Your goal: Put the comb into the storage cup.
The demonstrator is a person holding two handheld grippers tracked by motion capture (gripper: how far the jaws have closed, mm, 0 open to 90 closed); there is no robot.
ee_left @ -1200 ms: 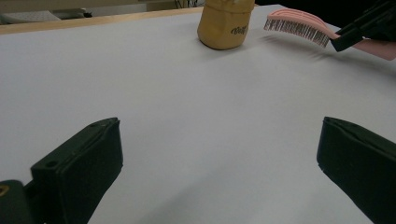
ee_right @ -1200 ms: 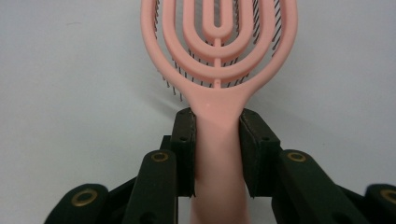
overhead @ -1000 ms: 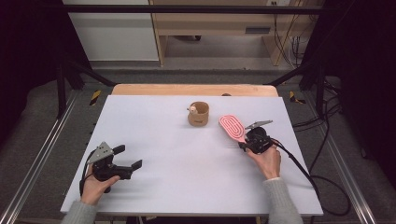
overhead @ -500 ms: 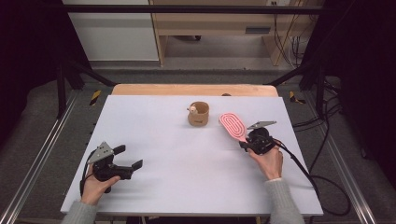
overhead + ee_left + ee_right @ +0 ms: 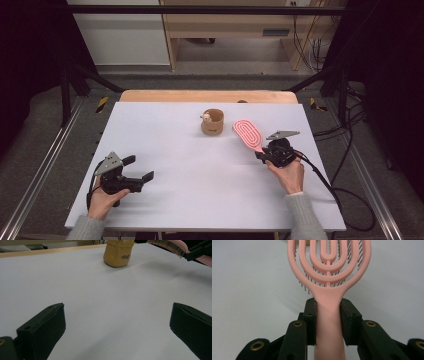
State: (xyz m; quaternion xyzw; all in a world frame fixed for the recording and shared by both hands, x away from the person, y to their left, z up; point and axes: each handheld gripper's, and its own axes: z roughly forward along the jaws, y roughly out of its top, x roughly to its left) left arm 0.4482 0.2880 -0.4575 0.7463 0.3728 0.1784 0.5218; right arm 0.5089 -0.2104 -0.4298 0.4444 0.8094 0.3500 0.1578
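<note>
1. White tabletop (image 5: 200, 165), wide and bare around tan cup (image 5: 213, 122).
2. Right gripper (image 5: 328, 315) clamped on pink hairbrush (image 5: 329, 272) at handle, head raised beside cup; could swing into cup and tip it.
3. Left gripper (image 5: 117, 325) spread wide, holding nothing, too distant to steady cup.

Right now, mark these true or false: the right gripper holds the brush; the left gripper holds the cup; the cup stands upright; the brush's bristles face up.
1. The right gripper holds the brush: true; its jaws clamp the pink handle.
2. The left gripper holds the cup: false; its jaws stand open with nothing between them, and the cup is far off across the table.
3. The cup stands upright: true.
4. The brush's bristles face up: false; they point down toward the table.
</note>
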